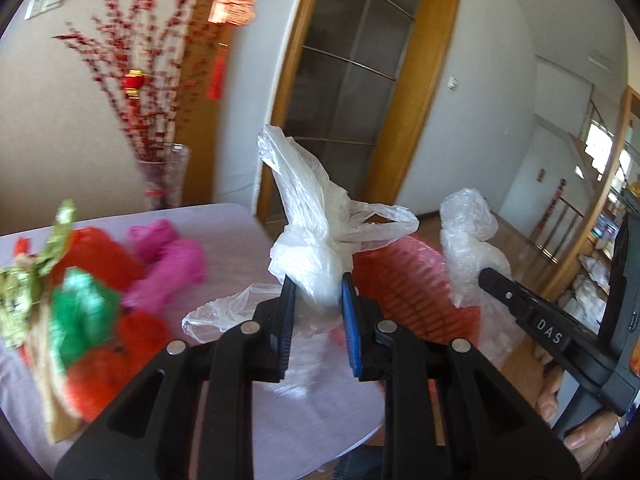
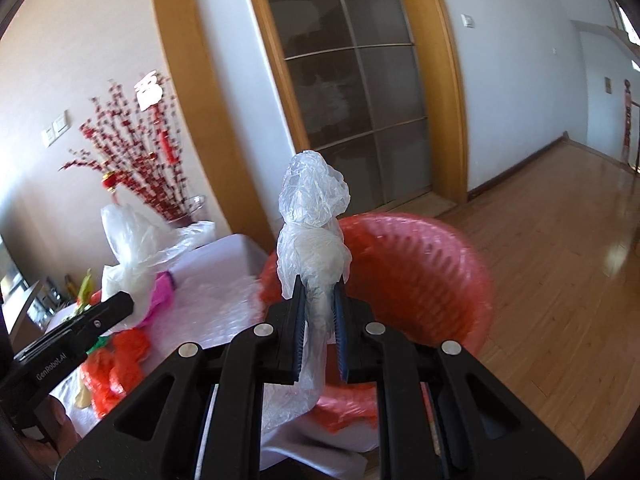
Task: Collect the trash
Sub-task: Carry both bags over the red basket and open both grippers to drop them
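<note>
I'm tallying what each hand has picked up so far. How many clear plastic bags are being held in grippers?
2. One clear plastic bag is pinched in the left gripper above the table; the other is in the right gripper, in front of the red basket. More plastic lies loose on the table.

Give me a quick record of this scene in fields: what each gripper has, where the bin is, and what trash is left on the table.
left gripper: shut on a white plastic bag
right gripper: shut on a clear plastic bag
bin: red basket beside the table's edge, just beyond both held bags
table: white cloth, trash at its left
left on table: pink wrapper, green wrapper, red wrappers, gold wrapper
background: vase of red blossom branches, glass door
</note>
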Demonstrator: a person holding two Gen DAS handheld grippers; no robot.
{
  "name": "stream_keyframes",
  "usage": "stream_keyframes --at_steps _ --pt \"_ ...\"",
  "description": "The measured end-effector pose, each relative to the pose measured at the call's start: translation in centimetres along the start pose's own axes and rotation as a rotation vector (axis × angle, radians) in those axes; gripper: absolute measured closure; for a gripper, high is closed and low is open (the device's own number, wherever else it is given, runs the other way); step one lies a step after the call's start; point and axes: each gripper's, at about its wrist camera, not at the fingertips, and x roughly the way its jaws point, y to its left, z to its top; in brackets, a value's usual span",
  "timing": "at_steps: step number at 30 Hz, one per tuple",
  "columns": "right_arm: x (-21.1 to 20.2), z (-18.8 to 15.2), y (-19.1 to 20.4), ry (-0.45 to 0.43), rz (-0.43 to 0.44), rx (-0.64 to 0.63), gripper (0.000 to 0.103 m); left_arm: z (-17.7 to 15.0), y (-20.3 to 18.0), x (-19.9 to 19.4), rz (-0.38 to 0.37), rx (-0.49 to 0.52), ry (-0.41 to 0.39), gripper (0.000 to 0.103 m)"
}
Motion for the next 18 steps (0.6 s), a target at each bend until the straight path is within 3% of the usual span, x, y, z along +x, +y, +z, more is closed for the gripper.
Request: stream_keyframes --at_steps 10,18 --pt "2.1 0.6 -3.7 0.001 -0.045 0.052 0.09 0.6 -3.9 6.7 -0.08 0.035 0.074 0.08" --pt "3.3 1.5 -5.7 -0.013 -0.058 0.086 0.089 1.1 -5.4 9.8 -0.105 0.032 0.101 0.079"
